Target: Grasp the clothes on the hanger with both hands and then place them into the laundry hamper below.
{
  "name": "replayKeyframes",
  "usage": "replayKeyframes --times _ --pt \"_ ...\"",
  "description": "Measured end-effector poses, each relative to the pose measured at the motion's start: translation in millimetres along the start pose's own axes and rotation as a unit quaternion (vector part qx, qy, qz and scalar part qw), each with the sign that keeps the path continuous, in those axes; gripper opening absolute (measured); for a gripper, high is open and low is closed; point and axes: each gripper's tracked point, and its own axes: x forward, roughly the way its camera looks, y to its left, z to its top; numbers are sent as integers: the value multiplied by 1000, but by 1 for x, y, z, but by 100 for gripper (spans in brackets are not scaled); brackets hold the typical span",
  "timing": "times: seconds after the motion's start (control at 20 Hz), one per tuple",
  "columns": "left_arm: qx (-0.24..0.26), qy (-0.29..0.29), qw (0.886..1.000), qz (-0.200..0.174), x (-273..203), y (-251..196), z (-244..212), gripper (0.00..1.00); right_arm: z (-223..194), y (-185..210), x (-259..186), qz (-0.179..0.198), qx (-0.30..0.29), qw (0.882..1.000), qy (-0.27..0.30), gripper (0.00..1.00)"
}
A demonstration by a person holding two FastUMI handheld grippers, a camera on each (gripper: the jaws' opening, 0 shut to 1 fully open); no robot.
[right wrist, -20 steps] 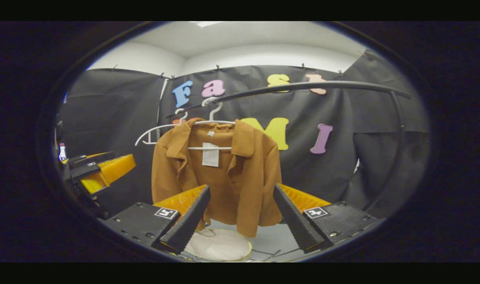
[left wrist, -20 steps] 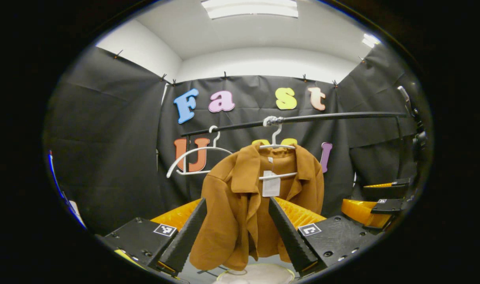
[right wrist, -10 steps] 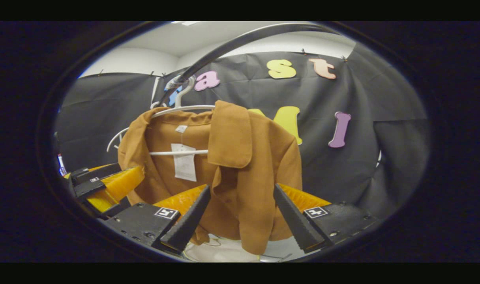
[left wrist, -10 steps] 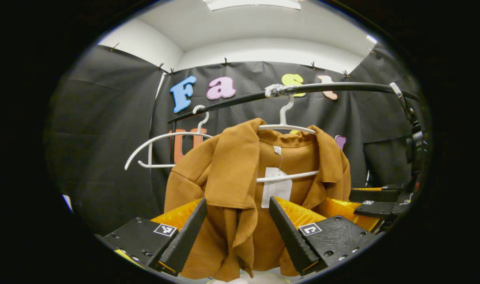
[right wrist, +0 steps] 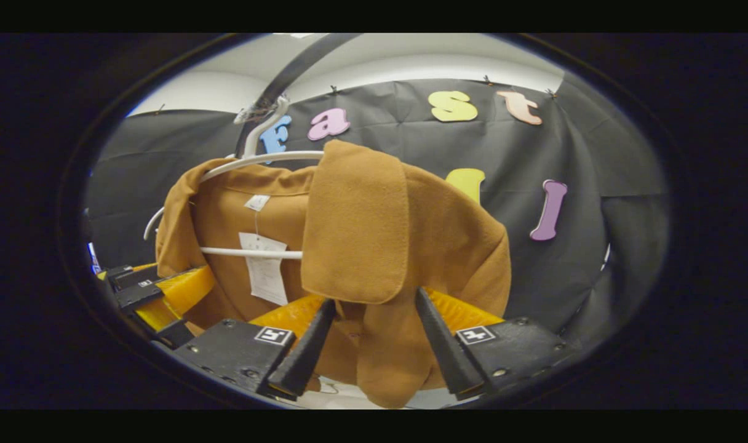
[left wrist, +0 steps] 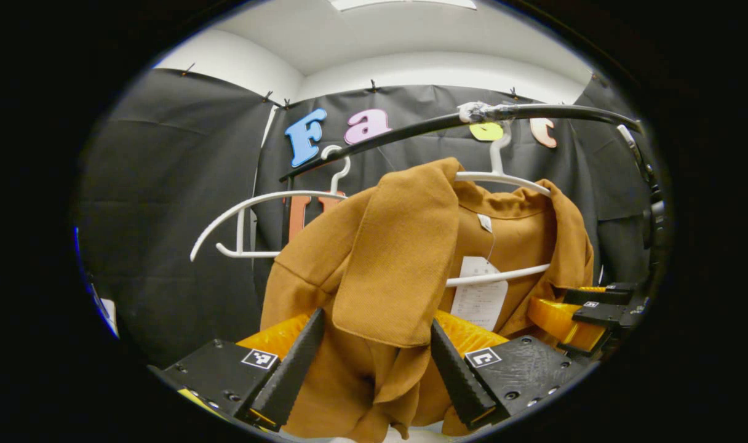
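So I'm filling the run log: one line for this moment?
phase: reaching | left tongs: open, astride jacket front | right tongs: open, astride jacket | jacket on hanger

Each handheld gripper [left wrist: 374, 369] [right wrist: 374, 347] has black plastic finger carriers studded with screws, small square black-and-white markers, ridged wedge-shaped fingers [left wrist: 291, 369], and translucent orange ribbed housing [left wrist: 275, 335] behind.

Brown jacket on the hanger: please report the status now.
Left gripper and right gripper open, fingers astride the fabric. Brown jacket on white hanger, not gripped. Nothing blocking.
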Motion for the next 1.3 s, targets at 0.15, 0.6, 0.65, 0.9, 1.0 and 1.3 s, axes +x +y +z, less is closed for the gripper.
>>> replayKeyframes --times 0.15,0.6,0.65,0.9,1.0,1.3 --pt "10 1 1000 -3 5 -1 -4 75 -1 -6 5 20 4 1000 5 49" --pt "16 33 999 -28 13 4 -19 18 -3 -15 5 163 75 983 44 6" --pt "17 38 999 -28 12 7 -20 18 -4 -15 3 183 86 978 44 5" --pt "0 47 998 -34 9 10 -16 2 -1 -11 -11 278 132 950 49 4" --pt "-2 46 999 -29 3 14 -13 2 8 -7 -20 322 168 931 42 5" --pt "-32 19 999 -16 -16 36 24 5 47 -14 -50 418 276 866 7 3"
